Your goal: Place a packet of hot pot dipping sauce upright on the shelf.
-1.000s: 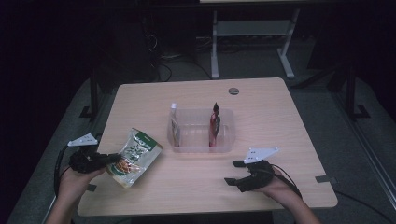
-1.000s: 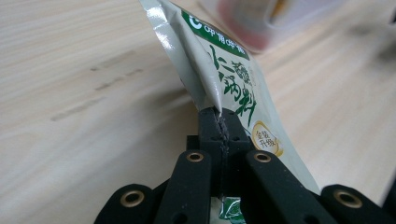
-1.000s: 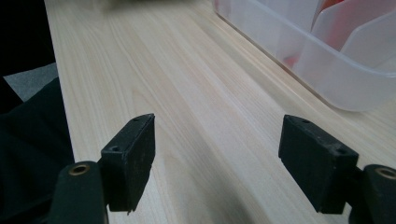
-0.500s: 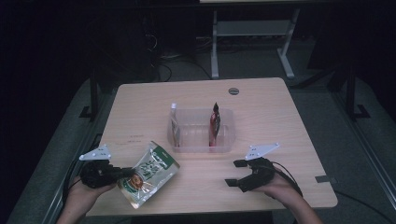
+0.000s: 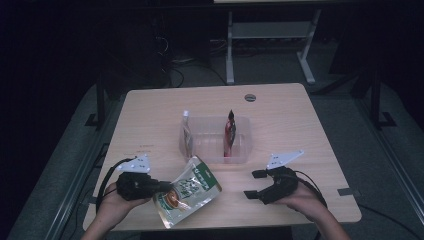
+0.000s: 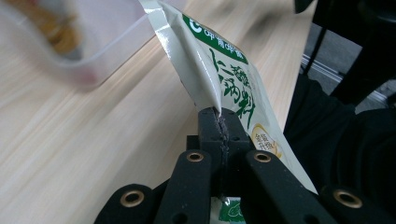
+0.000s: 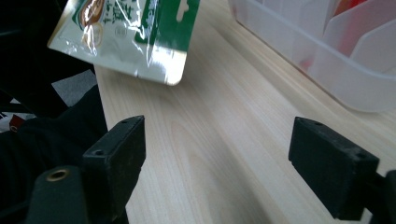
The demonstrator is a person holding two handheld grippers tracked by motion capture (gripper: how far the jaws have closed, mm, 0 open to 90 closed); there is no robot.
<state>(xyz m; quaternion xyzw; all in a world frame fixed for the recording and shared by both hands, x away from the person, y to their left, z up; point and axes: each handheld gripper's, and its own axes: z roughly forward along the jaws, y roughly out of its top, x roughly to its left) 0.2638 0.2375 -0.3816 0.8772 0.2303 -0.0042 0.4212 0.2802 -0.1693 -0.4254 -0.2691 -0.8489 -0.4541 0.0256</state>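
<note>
A clear plastic bin [image 5: 215,155] stands at the middle of a wooden table [image 5: 290,115] and serves as the landmark. A green-and-white snack pouch [image 5: 186,190] hangs just in front of the bin's near wall, toward its left corner, pinched at one edge by the left gripper [image 6: 219,122], whose jaws are pressed together on the film with no gap between them. Whether the pouch's lower edge touches the table cannot be settled from the dim high view. Inside the bin, one packet [image 5: 186,131] stands against the left end and a red packet [image 5: 230,134] stands upright right of centre, which suggests the step in hand is carrying the pouch to the bin to be filed upright with the others. The next move probably calls for lifting the pouch over the near wall, turning it upright above a free slot, and only then letting go. The right gripper [image 7: 233,168] rests in front of the bin's right end, its jaws spread wide, holding and touching nothing, the table bare between them.
</note>
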